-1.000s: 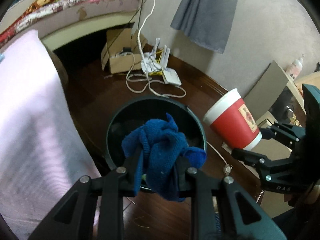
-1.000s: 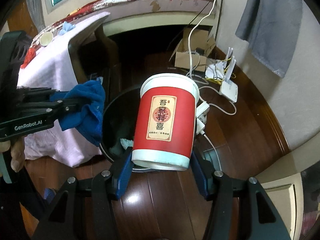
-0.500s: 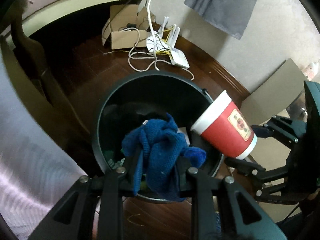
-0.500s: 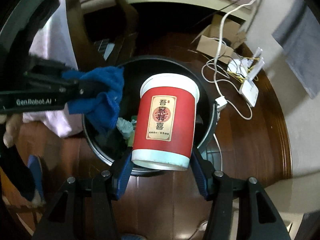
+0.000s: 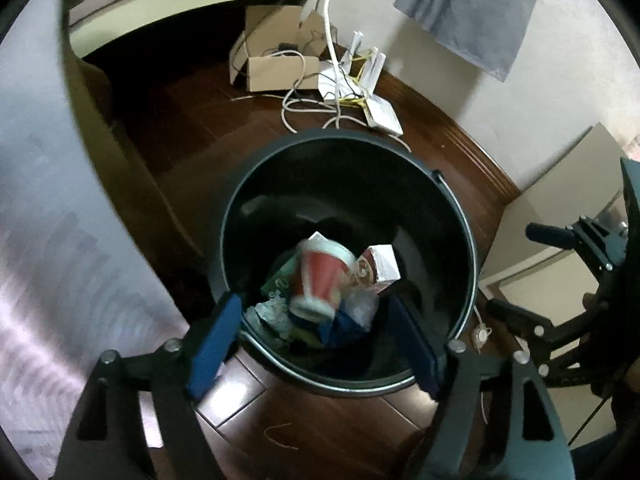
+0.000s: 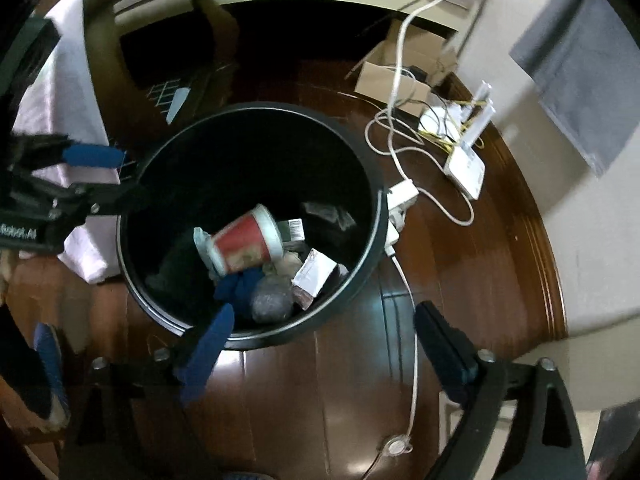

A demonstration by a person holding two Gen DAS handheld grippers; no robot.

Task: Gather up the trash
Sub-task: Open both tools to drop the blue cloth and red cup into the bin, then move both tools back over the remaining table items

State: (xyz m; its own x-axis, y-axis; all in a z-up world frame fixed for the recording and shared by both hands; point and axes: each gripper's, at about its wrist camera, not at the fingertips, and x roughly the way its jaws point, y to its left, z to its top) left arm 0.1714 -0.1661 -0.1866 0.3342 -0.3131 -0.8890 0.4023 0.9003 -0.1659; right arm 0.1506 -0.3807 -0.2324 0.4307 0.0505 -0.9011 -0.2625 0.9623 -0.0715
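Both left tongs [image 5: 316, 344] and right tongs [image 6: 324, 352] now gape empty above the black bin [image 6: 376, 216]. Red cup [image 6: 244, 240] and blue cloth [image 6: 236, 288], gripped a second ago, lie inside among trash. Drop looks done.

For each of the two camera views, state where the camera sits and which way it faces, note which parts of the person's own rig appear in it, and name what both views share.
Left wrist: on the left gripper, looking down into the black bin; its own open blue-padded fingers frame the rim, and the right gripper enters at right.
Right wrist: on the right gripper, looking down at the bin from its near side; its own open fingers show below, the left gripper at left.
Shared: the bin, the red cup, the blue cloth, the router.
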